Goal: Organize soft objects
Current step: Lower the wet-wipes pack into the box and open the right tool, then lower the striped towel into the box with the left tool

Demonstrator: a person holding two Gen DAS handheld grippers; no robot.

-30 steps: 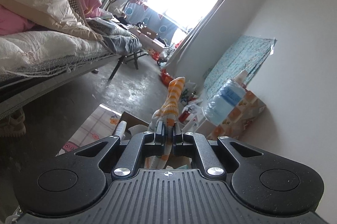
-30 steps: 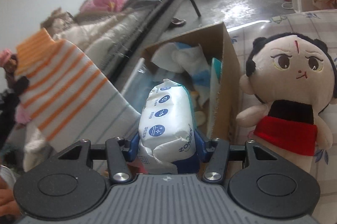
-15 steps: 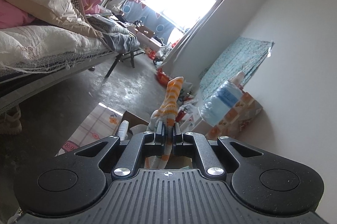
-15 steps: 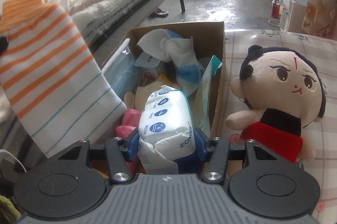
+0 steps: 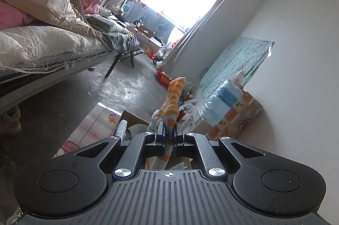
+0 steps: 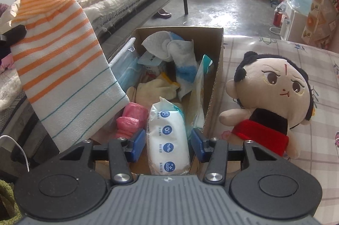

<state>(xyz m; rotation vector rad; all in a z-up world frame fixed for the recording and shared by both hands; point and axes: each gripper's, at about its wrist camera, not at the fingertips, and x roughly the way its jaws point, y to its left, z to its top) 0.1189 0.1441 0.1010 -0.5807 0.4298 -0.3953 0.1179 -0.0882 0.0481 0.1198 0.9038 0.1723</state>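
Note:
My left gripper point(image 5: 168, 131) is shut on an orange-and-white striped sock point(image 5: 173, 97), whose cuff sticks up past the fingers. In the right wrist view the same sock point(image 6: 63, 66) hangs at the left, over the edge of an open cardboard box point(image 6: 180, 28). My right gripper point(image 6: 168, 140) hovers over the near end of that box. A white wet-wipes pack point(image 6: 165, 119) is between its blue pads point(image 6: 138, 141), and the jaws are closing on it. A plush doll point(image 6: 275, 97) in a red skirt sits on the mat right of the box.
The box holds cloths, a pale glove, a pink bundle point(image 6: 131, 119) and plastic packets. A bed point(image 5: 53, 49) piled with quilts runs along the left. A water bottle on a patterned cabinet point(image 5: 231, 114) stands by the right wall. Bare concrete floor lies beyond the checked mat point(image 6: 264, 49).
The right wrist view has swung and tipped down over the box. The wipes pack now sits lower between the pads, which have drawn slightly closer. The left gripper still holds the sock in place.

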